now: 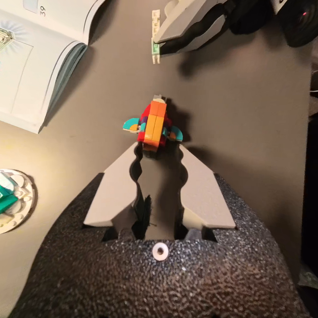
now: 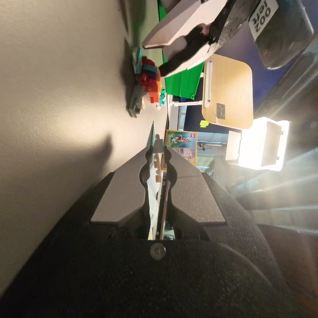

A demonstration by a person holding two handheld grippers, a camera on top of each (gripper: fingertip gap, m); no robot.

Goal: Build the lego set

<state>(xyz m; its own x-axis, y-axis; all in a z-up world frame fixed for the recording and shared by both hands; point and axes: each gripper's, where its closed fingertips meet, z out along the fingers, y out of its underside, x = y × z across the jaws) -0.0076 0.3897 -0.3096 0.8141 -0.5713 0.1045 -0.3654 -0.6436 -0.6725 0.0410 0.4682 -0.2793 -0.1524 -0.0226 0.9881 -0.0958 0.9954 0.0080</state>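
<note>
My left gripper (image 1: 159, 148) is closed on the near end of the small model of orange, red and teal bricks (image 1: 154, 125), which lies on the grey table (image 1: 223, 106).

Farther away, at about twelve o'clock from the model, my right gripper (image 1: 159, 45) pinches a thin piece of cream and pale green bricks (image 1: 155, 36), well apart from the model. In the right wrist view its tips (image 2: 158, 148) grip a small grey part.

At ten o'clock lies the open white instruction booklet (image 1: 34, 68).

I judge the step is joining this piece to the model. Next I must bring it over, align the studs and press, while the left holds firm.
</note>
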